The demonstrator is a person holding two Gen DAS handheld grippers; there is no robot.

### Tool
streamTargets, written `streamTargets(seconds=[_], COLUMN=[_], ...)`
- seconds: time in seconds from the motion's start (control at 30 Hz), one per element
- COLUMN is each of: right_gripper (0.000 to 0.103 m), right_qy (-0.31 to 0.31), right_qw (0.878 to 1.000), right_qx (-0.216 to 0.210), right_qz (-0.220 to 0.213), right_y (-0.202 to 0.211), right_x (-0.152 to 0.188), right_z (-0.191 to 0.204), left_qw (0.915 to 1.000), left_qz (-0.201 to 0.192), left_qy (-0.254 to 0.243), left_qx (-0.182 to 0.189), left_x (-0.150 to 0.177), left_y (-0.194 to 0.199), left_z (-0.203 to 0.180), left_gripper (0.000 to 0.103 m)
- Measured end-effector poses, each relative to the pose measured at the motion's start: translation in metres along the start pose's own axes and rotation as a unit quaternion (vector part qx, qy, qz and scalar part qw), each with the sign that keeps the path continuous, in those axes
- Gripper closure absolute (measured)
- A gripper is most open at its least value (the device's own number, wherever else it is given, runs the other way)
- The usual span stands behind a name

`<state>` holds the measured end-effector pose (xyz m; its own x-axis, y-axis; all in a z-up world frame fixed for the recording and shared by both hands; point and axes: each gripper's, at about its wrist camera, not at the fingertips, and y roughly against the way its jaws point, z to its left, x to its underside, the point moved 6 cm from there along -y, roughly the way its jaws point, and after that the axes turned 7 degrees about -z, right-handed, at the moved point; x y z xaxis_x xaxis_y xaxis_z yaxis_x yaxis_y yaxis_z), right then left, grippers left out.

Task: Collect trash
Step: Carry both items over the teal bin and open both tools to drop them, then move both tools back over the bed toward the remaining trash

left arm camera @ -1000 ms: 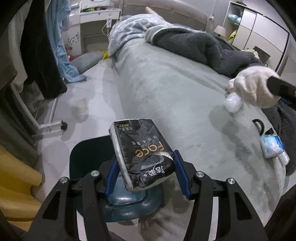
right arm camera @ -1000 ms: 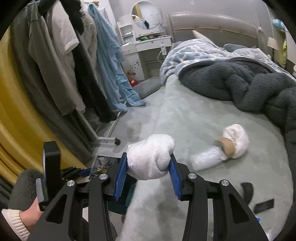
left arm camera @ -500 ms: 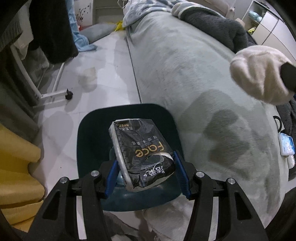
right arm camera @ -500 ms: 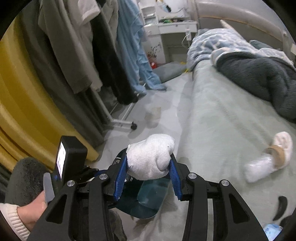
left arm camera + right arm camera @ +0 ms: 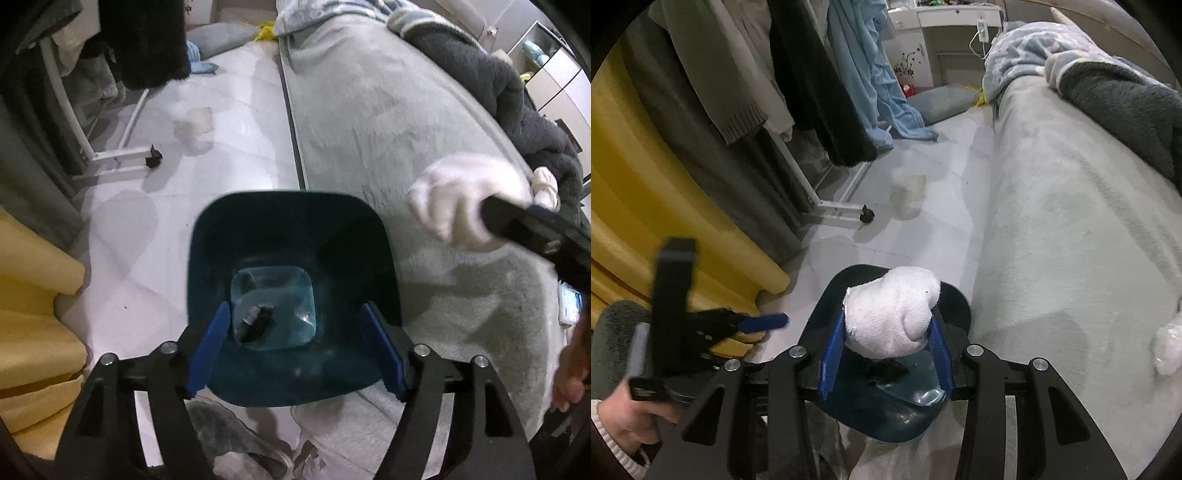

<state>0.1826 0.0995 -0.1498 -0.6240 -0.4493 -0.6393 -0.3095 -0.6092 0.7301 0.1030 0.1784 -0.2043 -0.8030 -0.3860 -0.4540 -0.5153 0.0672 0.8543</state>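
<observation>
A dark teal trash bin point(image 5: 288, 197) stands on the floor against the bed. At its bottom lies a black tissue pack point(image 5: 255, 321). My left gripper point(image 5: 295, 312) hangs right above the bin, its jaws opening with nothing between them. My right gripper point(image 5: 886, 330) is shut on a white cloth-like wad point(image 5: 892, 317) and holds it over the bin's rim point(image 5: 827, 299). In the left wrist view the same wad point(image 5: 465, 199) shows blurred at the right, above the bed's edge.
The grey-covered bed point(image 5: 388, 129) runs along the bin's right side, with a dark fleece blanket point(image 5: 1126, 99) on it and a plastic-wrapped white item point(image 5: 1167, 343). A wheeled clothes rack point(image 5: 153, 160) and yellow fabric point(image 5: 33, 295) stand at the left. A slipper point(image 5: 236, 435) lies below the bin.
My left gripper moved over the bin, opened and let go of the black tissue pack, which now lies inside. My right gripper carried the white wad from over the bed to the bin.
</observation>
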Motion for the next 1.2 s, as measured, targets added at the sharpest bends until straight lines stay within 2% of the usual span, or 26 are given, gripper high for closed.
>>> streamTargets(seconds=[0.23, 0.5, 0.6, 0.7, 0.87, 1.2], right_gripper=[0.059, 0.058, 0.040, 0.035, 0.029, 0.019], right_qy=[0.013, 0.030, 0.038, 0.046, 0.043, 0.047], right_qw=[0.999, 0.995, 0.993, 0.992, 0.995, 0.998], right_qx=[0.002, 0.016, 0.019, 0.024, 0.023, 0.049], right_qz=[0.037, 0.093, 0.112, 0.116, 0.089, -0.012], right_y=[-0.034, -0.069, -0.077, -0.078, -0.057, 0.024], right_x=[0.012, 0.040, 0.050, 0.053, 0.041, 0.020], right_z=[0.011, 0.015, 0.018, 0.018, 0.018, 0.001], left_qw=[0.9977, 0.9884, 0.9840, 0.9803, 0.9731, 0.9571], left_qz=[-0.067, -0.147, -0.174, -0.193, -0.225, -0.275], left_qy=[0.006, 0.013, 0.009, 0.005, -0.009, -0.064], left_qx=[0.011, 0.034, 0.038, 0.042, 0.051, 0.064], left_x=[-0.024, -0.051, -0.060, -0.065, -0.074, -0.075], left_y=[0.032, 0.068, 0.084, 0.097, 0.117, 0.149], left_z=[0.006, 0.004, 0.000, -0.008, -0.022, -0.074], left_gripper=[0.027, 0.029, 0.029, 0.029, 0.029, 0.027])
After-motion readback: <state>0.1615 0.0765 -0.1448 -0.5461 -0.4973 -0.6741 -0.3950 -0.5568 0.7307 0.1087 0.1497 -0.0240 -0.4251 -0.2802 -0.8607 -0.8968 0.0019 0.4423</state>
